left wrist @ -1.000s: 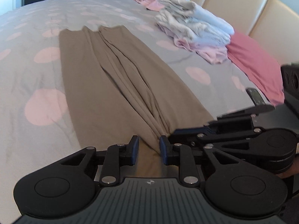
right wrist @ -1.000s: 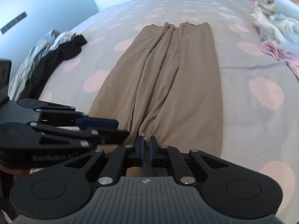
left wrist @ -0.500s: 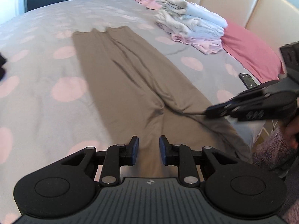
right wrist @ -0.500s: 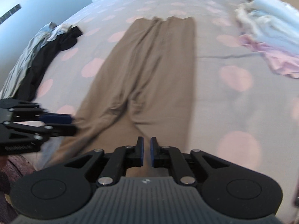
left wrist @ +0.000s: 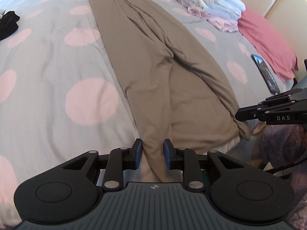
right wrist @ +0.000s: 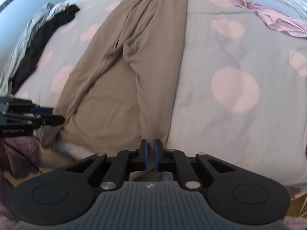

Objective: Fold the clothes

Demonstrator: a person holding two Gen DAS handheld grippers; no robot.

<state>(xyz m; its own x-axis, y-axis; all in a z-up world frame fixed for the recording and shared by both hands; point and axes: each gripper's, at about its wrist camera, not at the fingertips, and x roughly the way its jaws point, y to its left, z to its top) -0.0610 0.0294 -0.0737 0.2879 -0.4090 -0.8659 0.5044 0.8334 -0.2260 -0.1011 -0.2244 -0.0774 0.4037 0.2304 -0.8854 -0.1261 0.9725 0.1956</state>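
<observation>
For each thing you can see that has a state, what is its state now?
Trousers: flat on the bed, unfolded, near corners gripped.
Left gripper: shut on trousers.
Right gripper: shut on trousers.
Pale clothes: folded, stacked.
Dark clothes: crumpled heap.

Brown trousers [left wrist: 153, 72] lie lengthwise on the spotted bed [left wrist: 48, 72]. The left claw [left wrist: 152, 154] pinches a bunched fold at their near end. The right claw [left wrist: 238, 115] grips their right near corner. Beyond the trousers' right edge sits a folded clothes pile [left wrist: 209, 2].
</observation>
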